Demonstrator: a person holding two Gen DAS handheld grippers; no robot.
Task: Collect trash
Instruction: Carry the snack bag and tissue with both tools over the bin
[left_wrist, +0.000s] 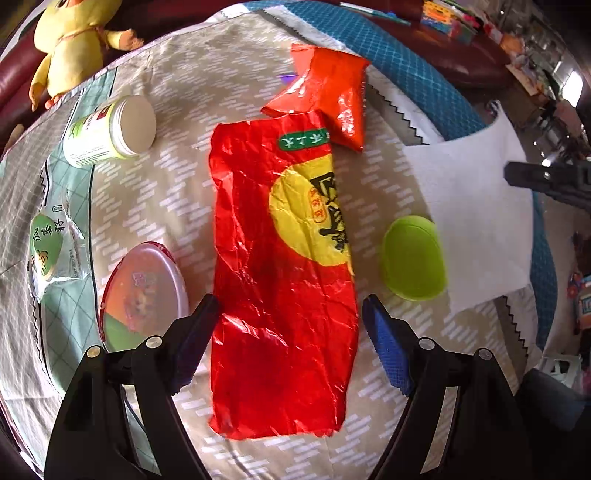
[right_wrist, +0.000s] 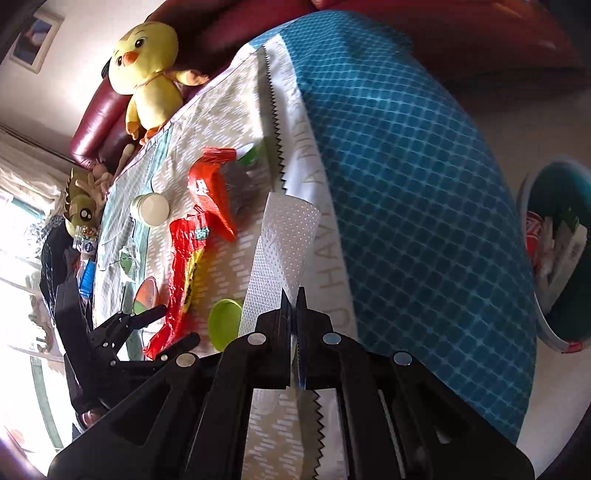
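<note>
A crumpled red wrapper with a yellow disc (left_wrist: 280, 280) lies flat on the patterned tablecloth (left_wrist: 177, 192). My left gripper (left_wrist: 291, 301) hovers over its near half, open, one finger on either side and neither pad touching it. A white dimpled paper towel (right_wrist: 280, 243) is pinched by its edge in my right gripper (right_wrist: 293, 295), which is shut on it near the blue part of the cloth. In the left wrist view the paper towel (left_wrist: 476, 221) stretches to the right, with the right gripper (left_wrist: 546, 181) at its far corner.
A green lid (left_wrist: 413, 258) lies between wrapper and towel. An orange bag (left_wrist: 328, 96) sits behind the wrapper. A white jar (left_wrist: 110, 129), a round lidded cup (left_wrist: 144, 295) and a green sachet (left_wrist: 51, 247) are at left. A bin (right_wrist: 554, 251) holding trash stands on the floor at right.
</note>
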